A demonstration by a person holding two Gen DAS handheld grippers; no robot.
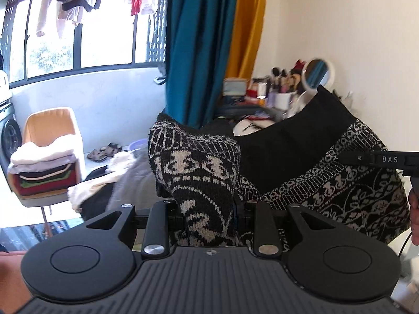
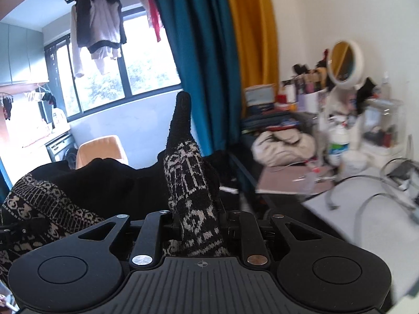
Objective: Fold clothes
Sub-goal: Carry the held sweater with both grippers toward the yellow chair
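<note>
Both the left hand-held gripper point(image 1: 209, 209) and the right hand-held gripper point(image 2: 199, 225) pinch the patterned sweater point(image 1: 327, 157), lifted in the air between them; next, presumably, laying it flat for folding.

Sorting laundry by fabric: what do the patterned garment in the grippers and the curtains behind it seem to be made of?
Garment: a thick knit, probably wool or acrylic; matte, fuzzy, black with a cream jacquard pattern and visible stitch rows. Teal curtain and mustard curtain: smooth woven cloth with a slight sheen along the folds, possibly velvet or satin.
</note>
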